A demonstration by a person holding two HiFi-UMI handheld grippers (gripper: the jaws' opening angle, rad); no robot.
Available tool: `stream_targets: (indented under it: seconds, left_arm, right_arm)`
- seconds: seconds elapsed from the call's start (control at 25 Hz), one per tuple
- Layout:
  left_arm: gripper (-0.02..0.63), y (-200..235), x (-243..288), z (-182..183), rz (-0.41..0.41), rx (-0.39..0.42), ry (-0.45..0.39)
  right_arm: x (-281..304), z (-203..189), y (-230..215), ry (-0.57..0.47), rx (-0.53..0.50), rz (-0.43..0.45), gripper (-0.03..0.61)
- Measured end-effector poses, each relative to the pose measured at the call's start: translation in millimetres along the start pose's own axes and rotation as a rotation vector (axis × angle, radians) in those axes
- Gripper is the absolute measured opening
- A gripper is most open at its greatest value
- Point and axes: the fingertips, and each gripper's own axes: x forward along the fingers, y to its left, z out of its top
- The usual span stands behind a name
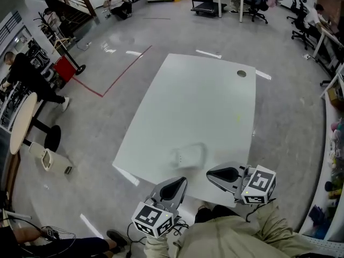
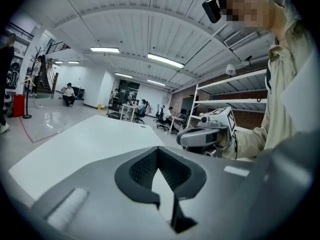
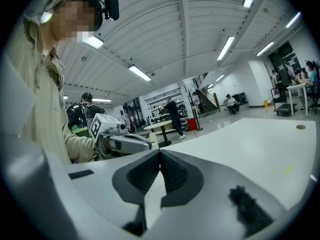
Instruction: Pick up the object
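Note:
A small pale, see-through object (image 1: 189, 155) lies on the white table (image 1: 199, 101) near its front edge. Just in front of it, my left gripper (image 1: 183, 180) is shut and holds nothing, its tip a short way below the object. My right gripper (image 1: 209, 174) is to the object's lower right, also shut and empty, and points left. In the left gripper view the jaws (image 2: 158, 150) meet, with the right gripper (image 2: 202, 136) beyond them. The right gripper view shows its jaws (image 3: 160, 153) closed and the left gripper (image 3: 125, 143) opposite. Neither gripper view shows the object.
A round cable hole (image 1: 241, 73) sits at the table's far right. A red floor line (image 1: 121, 74) runs to the left. A round side table (image 1: 21, 122) and a person in black (image 1: 29, 79) are at the far left. Shelving (image 1: 333, 144) stands close on the right.

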Motion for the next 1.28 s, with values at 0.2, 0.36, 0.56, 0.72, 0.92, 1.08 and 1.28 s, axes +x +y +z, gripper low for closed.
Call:
stream_targets:
  seconds: [0.2,0.36,0.56,0.72,0.92,1.08,1.28]
  left_arm:
    - [0.006,15.6,16.0,-1.8,0.032,-0.038,0.025]
    - [0.006,22.6,24.2,-7.5,0.050,-0.076,0.051]
    - [0.006,39.6,35.1,-16.7,0.107,-0.126,0.086]
    - [0.006,53.4,39.6,-23.3,0.158,-0.155,0.107]
    - [0.011,93.0,38.6,-22.1,0.291,-0.175,0.115]
    - [0.226,130.5,48.0,-39.3,0.396,-0.225,0.203]
    - [0.279,148.5,68.5,-75.2,0.432,-0.287,0.348]
  right_arm:
    - [3.5,-7.2,-23.8,0.037,0.034,-0.010,0.002]
    - [10.7,-15.7,-38.2,0.076,0.058,0.004,0.002]
    - [21.5,-24.4,-51.7,0.117,0.062,0.022,0.002]
    - [26.5,-31.1,-57.8,0.138,0.068,0.037,0.002]
    - [34.0,-35.2,-62.9,0.148,0.079,0.054,0.002]
    - [36.4,-37.0,-68.7,0.151,0.086,0.058,0.002]
    - [38.2,-38.9,-75.8,0.160,0.097,0.062,0.002]
